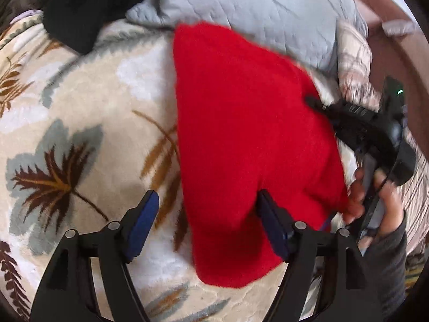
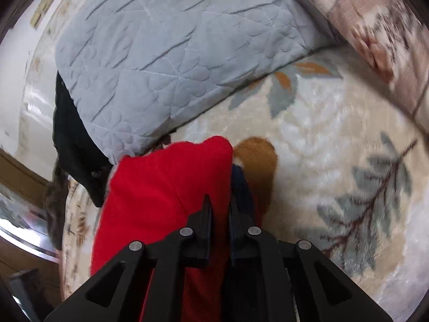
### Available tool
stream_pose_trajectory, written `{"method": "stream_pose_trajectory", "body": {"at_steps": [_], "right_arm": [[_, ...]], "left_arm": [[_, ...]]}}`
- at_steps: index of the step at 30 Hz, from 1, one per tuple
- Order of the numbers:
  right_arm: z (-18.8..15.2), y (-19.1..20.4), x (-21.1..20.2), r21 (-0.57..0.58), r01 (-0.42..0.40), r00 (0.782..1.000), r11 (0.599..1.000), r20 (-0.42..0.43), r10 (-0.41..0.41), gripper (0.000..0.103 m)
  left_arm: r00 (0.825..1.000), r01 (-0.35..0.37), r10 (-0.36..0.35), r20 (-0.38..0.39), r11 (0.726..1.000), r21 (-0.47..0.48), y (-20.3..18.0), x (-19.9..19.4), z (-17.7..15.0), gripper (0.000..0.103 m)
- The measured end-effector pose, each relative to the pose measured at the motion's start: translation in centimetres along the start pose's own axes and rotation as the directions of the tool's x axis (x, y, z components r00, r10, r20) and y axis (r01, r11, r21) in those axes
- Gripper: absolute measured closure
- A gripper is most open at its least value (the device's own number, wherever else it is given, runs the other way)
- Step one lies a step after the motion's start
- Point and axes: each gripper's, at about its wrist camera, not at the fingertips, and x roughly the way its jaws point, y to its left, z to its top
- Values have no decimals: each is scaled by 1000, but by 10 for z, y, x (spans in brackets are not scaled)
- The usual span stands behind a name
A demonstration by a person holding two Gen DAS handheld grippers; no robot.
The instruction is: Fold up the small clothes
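A small red fleece garment [image 1: 241, 139] lies on a cream blanket with a leaf print [image 1: 88, 102]. My left gripper [image 1: 206, 201] is open, its right finger over the garment's near part, its left finger over the blanket. My right gripper [image 2: 219, 206] is shut on the red garment [image 2: 166, 187] and holds its edge up; a dark blue lining shows beside its right finger. In the left wrist view the right gripper [image 1: 313, 102] reaches the garment's right edge, held by a hand.
A grey quilted pillow [image 1: 254, 8] [image 2: 171, 53] lies behind the garment. A black garment [image 1: 88, 5] [image 2: 72, 145] lies at the far left. A patterned pink-beige cushion [image 2: 375, 26] is at the right. The bed's edge and floor show at the left of the right wrist view.
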Motion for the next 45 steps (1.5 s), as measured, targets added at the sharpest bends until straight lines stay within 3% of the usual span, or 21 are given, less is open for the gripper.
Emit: {"method": "stream_pose_trajectory", "body": {"at_steps": [6, 9, 11, 13, 15, 19, 21, 24, 25, 27, 29, 30, 31, 32, 34, 35, 37, 38, 39, 42, 45], "right_arm": [[-39, -3, -52, -40, -196, 980, 980, -37, 195, 71], [-61, 7, -45, -131, -169, 977, 977, -152, 148, 62], [-74, 23, -41, -229, -75, 985, 970, -168, 37, 91], [-75, 24, -66, -163, -219, 974, 962, -103, 204, 92], [-74, 13, -82, -72, -297, 955, 952, -31, 296, 93], [-91, -30, -51, 160, -179, 978, 971, -83, 194, 93], [-96, -29, -54, 166, -174, 980, 971, -68, 187, 91], [-91, -9, -80, 82, -194, 981, 978, 12, 194, 76], [-92, -4, -86, 53, -196, 981, 979, 22, 195, 58], [-92, 0, -82, 13, -169, 985, 985, 19, 169, 38], [-99, 6, -73, -53, -91, 996, 994, -13, 91, 39], [-100, 9, -69, -81, -51, 998, 995, -33, 48, 48], [-103, 11, -67, -113, -7, 999, 994, -48, 2, 75], [-104, 14, -66, -134, -15, 998, 991, -55, 8, 88], [-102, 12, -75, -37, -209, 975, 977, -78, 206, 97], [-102, 10, -82, 31, -352, 933, 936, -72, 353, 97], [-100, 9, -93, 72, -479, 874, 875, -49, 483, 97], [-100, 6, -91, 99, -492, 865, 865, -57, 498, 97], [-103, -3, -83, 159, -476, 867, 865, -81, 492, 97], [-111, -34, -56, 247, -252, 943, 936, -155, 295, 97], [-108, -42, -57, 290, -273, 934, 917, -148, 324, 90]], "left_arm": [[1000, 4, -4, 12, 1000, 16, 7, -14, -22, 28], [1000, 4, -4, -6, 1000, -8, 8, -5, -26, 28], [1000, 4, -4, -18, 999, -32, 10, -1, -28, 27], [1000, 6, -7, -19, 999, -42, 14, -2, -28, 27], [1000, -2, 2, -18, 999, -42, 20, -4, -28, 23], [998, 9, -13, -55, 996, -85, 34, 1, -27, 18], [999, -7, 3, -54, 996, -83, 32, -3, -32, 18], [1000, -18, 17, -23, 999, -47, 23, -18, -39, 19], [1000, -21, 20, -13, 999, -37, 21, -22, -40, 19], [1000, -22, 22, -3, 999, -28, 17, -27, -41, 19], [1000, -23, 22, -10, 999, -38, 17, -25, -42, 19], [1000, -25, 24, -18, 998, -50, 19, -23, -42, 19], [999, -24, 23, -23, 998, -61, 20, -21, -41, 19], [999, -30, 28, -26, 997, -75, 21, -19, -40, 19], [997, -71, 70, -15, 994, -85, 23, -17, -38, 19], [996, -86, 86, -10, 993, -85, 23, -17, -38, 19], [992, -123, 123, -8, 988, -94, 28, -17, -37, 19], [989, -146, 146, -7, 984, -99, 30, -17, -36, 19], [987, -159, 159, -7, 982, -104, 32, -17, -36, 19], [989, -150, 148, -24, 979, -140, 42, -15, -36, 19], [991, -137, 134, -30, 979, -149, 43, -20, -41, 19]]}}
